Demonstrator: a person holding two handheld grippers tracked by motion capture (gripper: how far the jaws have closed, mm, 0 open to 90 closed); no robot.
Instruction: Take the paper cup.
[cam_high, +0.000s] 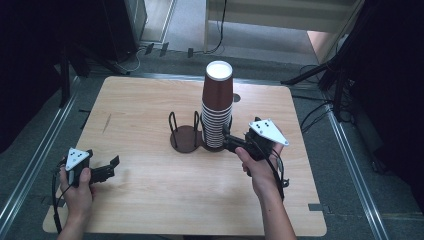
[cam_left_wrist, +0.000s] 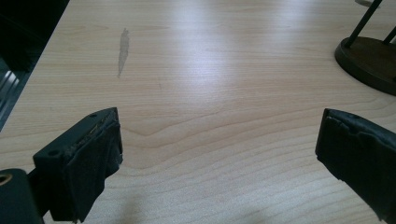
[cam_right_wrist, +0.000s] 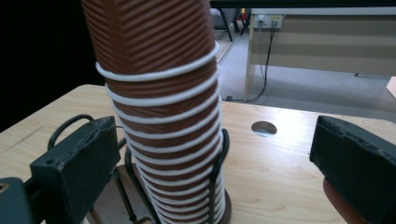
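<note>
We see the stack of brown paper cups (cam_high: 217, 107) standing upside down in the right bay of a dark wire holder (cam_high: 186, 137), approx. mid-table, leaning slightly. The holder's left bay is vacant. In the right gripper view the stack (cam_right_wrist: 163, 107) rises between the jaws, nearer the left one; both jaws are spread wide and we see no contact w/ the cups. The right gripper (cam_high: 231, 142) sits just beside the stack's lower rims, pointing left at it, w/ the person's right hand (cam_high: 257, 167) behind it, forearm coming up from the near edge. The left gripper (cam_high: 111, 167) rests low near the table's (cam_high: 150, 200) front-left corner, well apart from the holder, jaws wide, nothing between them but bare wood. Open tabletop lies between the two grippers and along the left side; a round hole (cam_right_wrist: 264, 128) sits behind the stack.
</note>
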